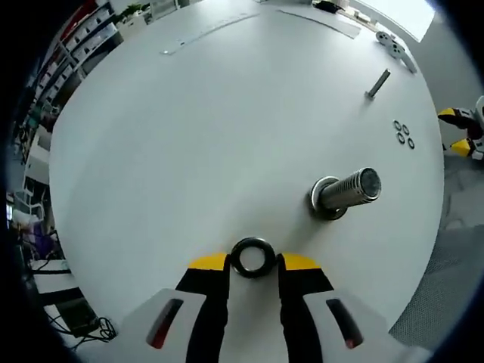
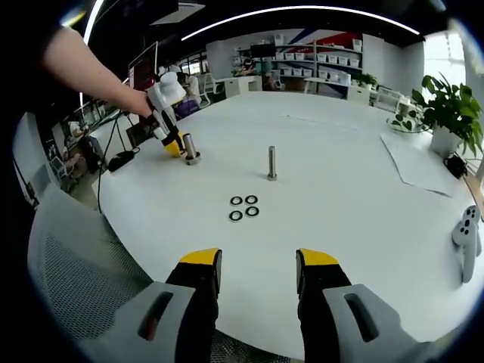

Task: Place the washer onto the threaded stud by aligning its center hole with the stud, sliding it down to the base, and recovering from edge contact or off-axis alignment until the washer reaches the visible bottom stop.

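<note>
White and round, the surface [image 2: 340, 189] sits in an open office with shelving along the far wall and a potted plant [image 2: 450, 113] at the right. In the left gripper view, the left tongs [image 1: 252, 262] are closed on a dark washer [image 1: 252, 257], pinched edge-on between the yellow tips so that its center hole faces the camera. Ahead of it and off to the right stands the thick threaded stud [image 1: 346, 193] on its broad round base, well apart from the washer; the fisheye makes the stud look tipped to the right, but in the right gripper view the same stud [image 2: 190, 147] stands upright, so its long axis is vertical. That is the relation the coming move turns on: the washer must travel forward and right, rise above the stud's top, and be turned flat so its hole lines up with that vertical axis before it can slide down to the base. The left hand is clearly the nearer one, seen in the right gripper view right beside the stud. The right tongs [image 2: 257, 265] hang open and empty at the near edge of the surface, far from the work. Between them and the stud lie three spare washers [image 2: 243, 206] and a thinner bolt [image 2: 271, 162] standing upright. The washer is not yet over the stud, so the alignment step is still to come.
</note>
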### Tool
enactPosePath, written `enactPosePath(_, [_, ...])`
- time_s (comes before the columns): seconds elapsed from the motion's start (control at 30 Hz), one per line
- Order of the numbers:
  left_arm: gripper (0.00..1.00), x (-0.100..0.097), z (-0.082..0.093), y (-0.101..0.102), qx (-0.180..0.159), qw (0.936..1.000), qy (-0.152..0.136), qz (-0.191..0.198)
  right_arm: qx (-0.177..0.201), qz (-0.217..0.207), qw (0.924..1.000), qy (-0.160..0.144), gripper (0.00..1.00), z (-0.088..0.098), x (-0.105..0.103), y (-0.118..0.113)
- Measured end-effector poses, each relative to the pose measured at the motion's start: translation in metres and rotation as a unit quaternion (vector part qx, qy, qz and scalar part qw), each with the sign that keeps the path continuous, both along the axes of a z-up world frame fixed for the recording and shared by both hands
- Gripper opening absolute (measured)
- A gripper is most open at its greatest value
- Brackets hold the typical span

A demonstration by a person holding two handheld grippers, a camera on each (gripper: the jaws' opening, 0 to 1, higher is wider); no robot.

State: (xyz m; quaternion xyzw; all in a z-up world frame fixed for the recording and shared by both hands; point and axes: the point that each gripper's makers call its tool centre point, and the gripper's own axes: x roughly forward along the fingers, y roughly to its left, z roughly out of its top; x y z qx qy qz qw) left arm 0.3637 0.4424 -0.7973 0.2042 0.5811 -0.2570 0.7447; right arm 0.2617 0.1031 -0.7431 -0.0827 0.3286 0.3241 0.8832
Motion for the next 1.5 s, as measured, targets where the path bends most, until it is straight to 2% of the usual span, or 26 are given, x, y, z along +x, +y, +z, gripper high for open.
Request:
enactPosePath(0.17, [0.21,-0.003,0.0,-0.003,0.005,0.9999,-0.003,-0.014,-0.001,0.001,1.0,0.001,0.42,0.0,0.0,0.0])
enactPosePath(0.63, [0.21,-0.038,0.004,-0.014,0.025,0.9974,0.024,-0.062,-0.001,0.003,1.0,0.0,0.42,0.0,-0.001,0.001])
enactPosePath(0.83, [0.22,-0.033,0.003,-0.01,0.035,0.9966,0.034,-0.067,0.0,0.003,1.0,-0.001,0.42,0.001,-0.001,0.001])
enactPosePath(1.03, [0.24,-0.034,0.001,-0.009,0.023,0.9978,0.027,-0.056,0.002,0.002,1.0,-0.002,0.42,0.001,0.0,0.001])
enactPosePath(1.13, [0.28,-0.035,0.0,-0.011,0.014,0.9985,0.029,-0.045,0.002,0.002,1.0,-0.002,0.42,0.001,0.0,0.001])
enactPosePath(1.17, [0.29,-0.037,-0.001,-0.013,0.016,0.998,0.032,-0.053,0.002,0.002,1.0,-0.002,0.42,0.002,-0.001,0.001])
enactPosePath(1.23, [0.31,-0.039,-0.001,-0.013,0.033,0.9943,0.036,-0.094,0.002,0.002,1.0,-0.002,0.42,0.001,0.0,0.001])
enactPosePath(1.3, [0.31,-0.038,-0.001,-0.013,0.029,0.9959,0.039,-0.076,0.002,0.002,1.0,-0.003,0.42,0.001,0.0,0.001])
enactPosePath(1.5, [0.23,-0.035,-0.001,-0.008,0.032,0.996,0.039,-0.073,0.002,0.001,1.0,-0.002,0.42,0.001,0.0,0.001])
